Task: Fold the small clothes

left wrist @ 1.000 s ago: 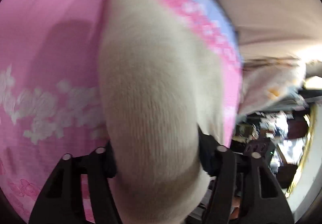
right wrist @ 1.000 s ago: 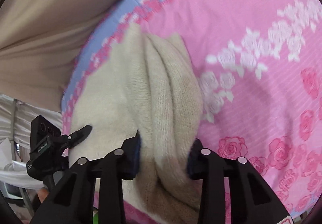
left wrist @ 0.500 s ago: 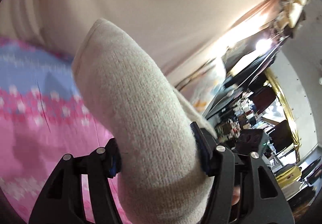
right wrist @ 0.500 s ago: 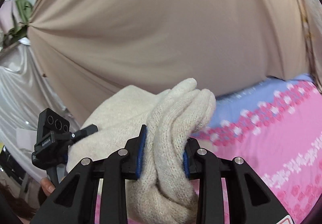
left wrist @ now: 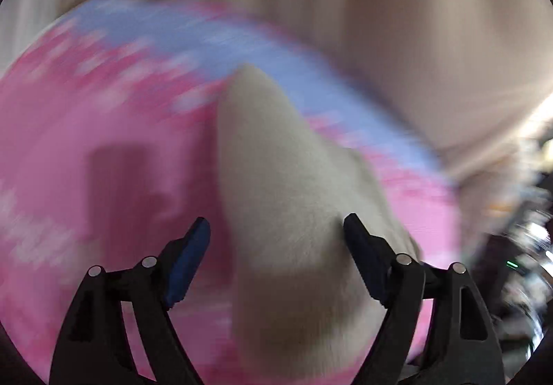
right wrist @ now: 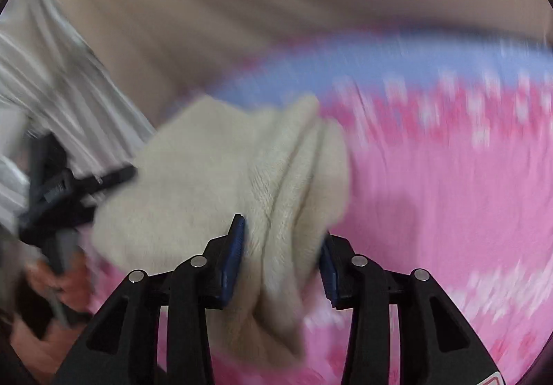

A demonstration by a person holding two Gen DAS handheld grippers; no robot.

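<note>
Your two grippers point out level over the sheet (left wrist: 103, 150), a pink cloth printed with paler flowers and edged by a blue band, spread wide and smooth below a plain beige drape (right wrist: 242, 5) (both views are smeared with blur, so fine detail is lost). The garment (right wrist: 214, 177), a cream knit with a soft, ribbed, fuzzy surface, hangs bunched between your grippers above the sheet.

Your right gripper (right wrist: 281, 257) is clamped on a thick fold of it, both blue pads pressing into the rolled layers, which bulge out rounded ahead of the fingers.

Your left gripper (left wrist: 276, 240) has just been widening its jaws: the garment (left wrist: 283, 184) lies between them as a tapering cream lobe, its right side against the right finger (left wrist: 366, 257), while a gap of pink shows beside the left pad (left wrist: 188, 260), so there is no squeeze on it.

In the right view your left hand (right wrist: 52, 278) grips the black handle low at the left edge.
</note>
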